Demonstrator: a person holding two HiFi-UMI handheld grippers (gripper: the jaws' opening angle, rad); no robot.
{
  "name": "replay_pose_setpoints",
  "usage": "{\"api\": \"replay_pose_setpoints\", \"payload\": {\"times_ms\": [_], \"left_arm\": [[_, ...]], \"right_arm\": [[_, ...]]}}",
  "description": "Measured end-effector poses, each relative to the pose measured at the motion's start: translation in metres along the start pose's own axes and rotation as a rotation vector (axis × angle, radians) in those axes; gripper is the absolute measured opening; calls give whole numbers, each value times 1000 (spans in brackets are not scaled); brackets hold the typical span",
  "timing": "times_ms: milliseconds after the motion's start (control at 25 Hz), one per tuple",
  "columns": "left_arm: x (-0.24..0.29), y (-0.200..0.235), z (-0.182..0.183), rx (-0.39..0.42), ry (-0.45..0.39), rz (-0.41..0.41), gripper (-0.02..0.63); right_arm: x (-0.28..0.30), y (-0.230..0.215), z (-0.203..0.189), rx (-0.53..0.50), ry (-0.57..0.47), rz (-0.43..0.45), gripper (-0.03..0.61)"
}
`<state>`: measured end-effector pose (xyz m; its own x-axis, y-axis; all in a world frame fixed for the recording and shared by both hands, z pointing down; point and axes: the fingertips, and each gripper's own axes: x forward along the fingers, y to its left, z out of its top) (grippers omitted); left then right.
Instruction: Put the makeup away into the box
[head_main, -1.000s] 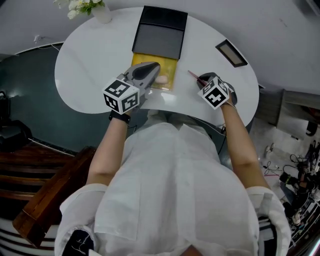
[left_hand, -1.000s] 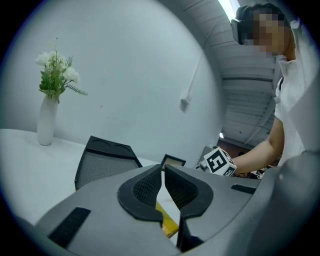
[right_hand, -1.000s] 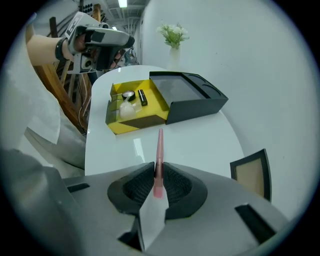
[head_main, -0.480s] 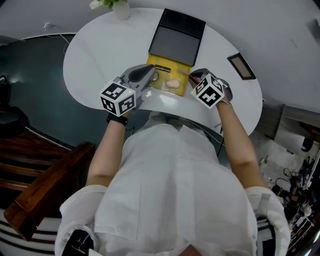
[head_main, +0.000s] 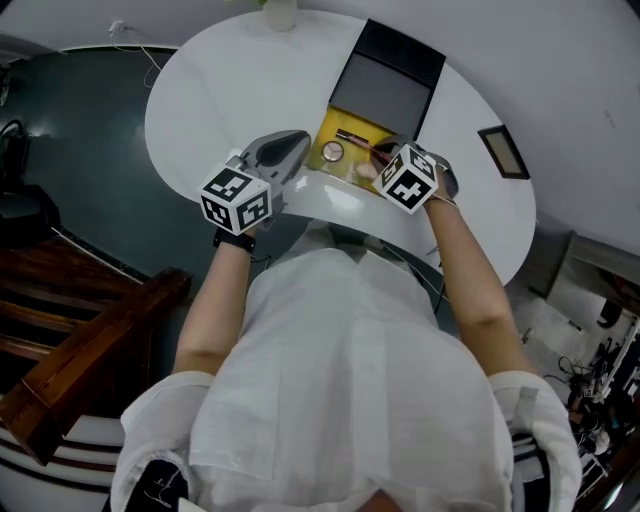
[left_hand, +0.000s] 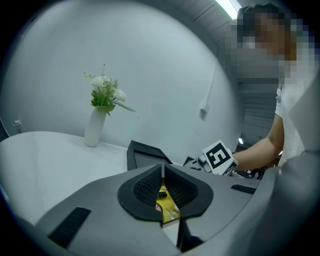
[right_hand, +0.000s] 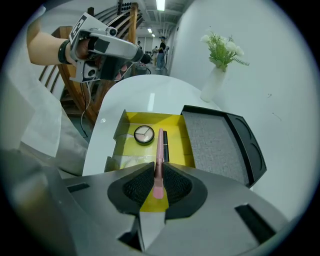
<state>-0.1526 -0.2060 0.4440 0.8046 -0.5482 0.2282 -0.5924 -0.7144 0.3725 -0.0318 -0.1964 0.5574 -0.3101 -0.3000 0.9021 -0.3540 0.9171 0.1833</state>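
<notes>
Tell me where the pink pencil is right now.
In the right gripper view, the pink pencil is clamped between the jaws of the right gripper, over the open yellow box, just right of the round compact.

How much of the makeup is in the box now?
Done: a round compact and a dark stick lie in the yellow box. In hand: the right claw grips a pink pencil over the box. Left: dropping it in, perhaps the flat dark rectangle on the table, and closing the lid.
</notes>
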Motion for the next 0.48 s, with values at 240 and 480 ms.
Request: {"api": "replay_pose_setpoints", "payload": {"times_ms": [240,480], "left_arm": [[-14,8,-3,-7,-3,20,20],[-19,12,-4,-9,-2,25,20]], "right_arm": [[17,10,-2,-24,36,24,54],[21,9,-1,-15,42,27,54]]}}
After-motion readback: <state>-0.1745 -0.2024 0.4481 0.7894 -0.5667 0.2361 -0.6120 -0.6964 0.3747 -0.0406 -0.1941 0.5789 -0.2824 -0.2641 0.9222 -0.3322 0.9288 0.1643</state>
